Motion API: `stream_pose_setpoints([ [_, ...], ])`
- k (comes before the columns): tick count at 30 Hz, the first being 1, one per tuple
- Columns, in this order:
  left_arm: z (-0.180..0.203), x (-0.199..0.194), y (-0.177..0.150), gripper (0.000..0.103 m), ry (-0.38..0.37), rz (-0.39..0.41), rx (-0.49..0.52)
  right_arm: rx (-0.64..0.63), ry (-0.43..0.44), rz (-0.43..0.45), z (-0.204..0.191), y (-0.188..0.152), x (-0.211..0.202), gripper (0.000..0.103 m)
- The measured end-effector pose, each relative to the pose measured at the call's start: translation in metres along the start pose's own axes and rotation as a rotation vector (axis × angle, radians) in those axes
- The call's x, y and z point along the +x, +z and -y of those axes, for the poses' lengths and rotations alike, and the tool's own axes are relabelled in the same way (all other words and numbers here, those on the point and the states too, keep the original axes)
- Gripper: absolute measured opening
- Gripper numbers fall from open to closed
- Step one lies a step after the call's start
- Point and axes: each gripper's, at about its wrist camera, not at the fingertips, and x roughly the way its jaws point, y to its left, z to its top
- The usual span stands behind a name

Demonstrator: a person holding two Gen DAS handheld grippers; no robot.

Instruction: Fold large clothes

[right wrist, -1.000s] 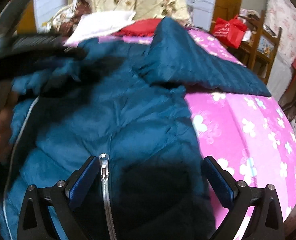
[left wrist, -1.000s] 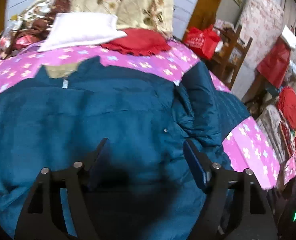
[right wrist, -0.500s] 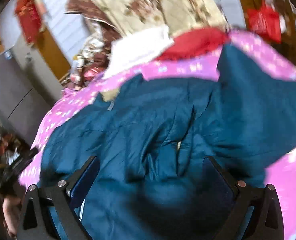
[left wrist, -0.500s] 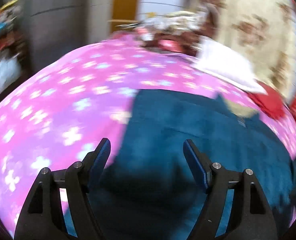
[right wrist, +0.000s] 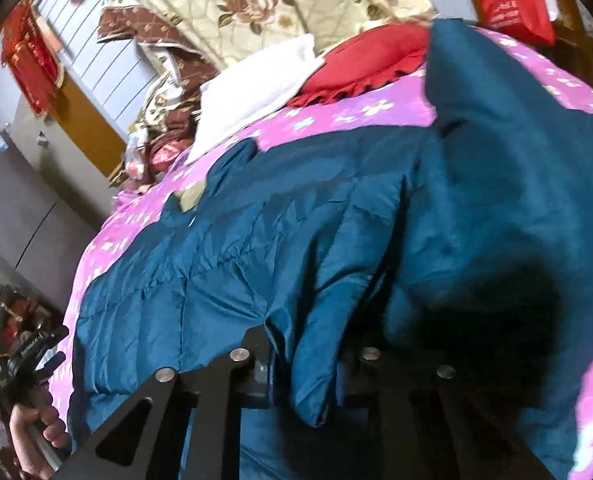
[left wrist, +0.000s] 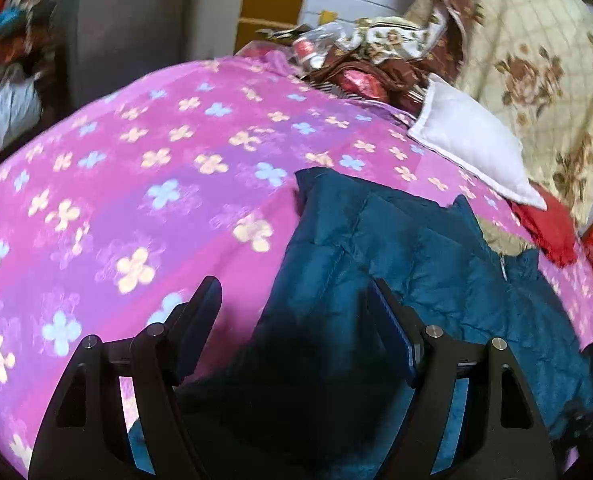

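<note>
Two close downward views, shared jacket (left wrist: pixel 416 264)

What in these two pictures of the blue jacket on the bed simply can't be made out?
- Right wrist view: the right gripper is closing on a fold of the blue jacket; the fabric hides its fingertips.
- Left wrist view: the jacket's near edge lies in dark shadow between the open left gripper fingers.
- Both views: the jacket's lower part is cut off by the bottom edge.
- Left wrist view: clutter at the left edge is blurred.
</note>
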Motion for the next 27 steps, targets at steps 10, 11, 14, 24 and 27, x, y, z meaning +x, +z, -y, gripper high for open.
stream_pose_setpoints([
  [10,0.017,0.044,-0.016,0.078,-0.012,-0.165,0.102,0.167,0.108,-0.056,0.038,0.000,0.006,0.019],
  [11,0.018,0.043,-0.016,0.078,-0.008,-0.166,0.104,0.180,0.113,-0.063,0.039,0.000,0.002,0.021],
  [14,0.017,0.033,-0.011,0.077,0.024,-0.142,0.085,0.143,0.088,0.007,0.033,0.005,-0.029,0.024],
  [24,0.031,0.013,-0.008,0.077,-0.013,-0.009,0.150,-0.249,0.008,0.168,-0.049,0.012,-0.045,0.035],
  [27,0.033,0.038,-0.020,0.077,0.031,-0.085,0.170,-0.211,-0.022,0.038,-0.045,0.014,-0.004,0.035],
])
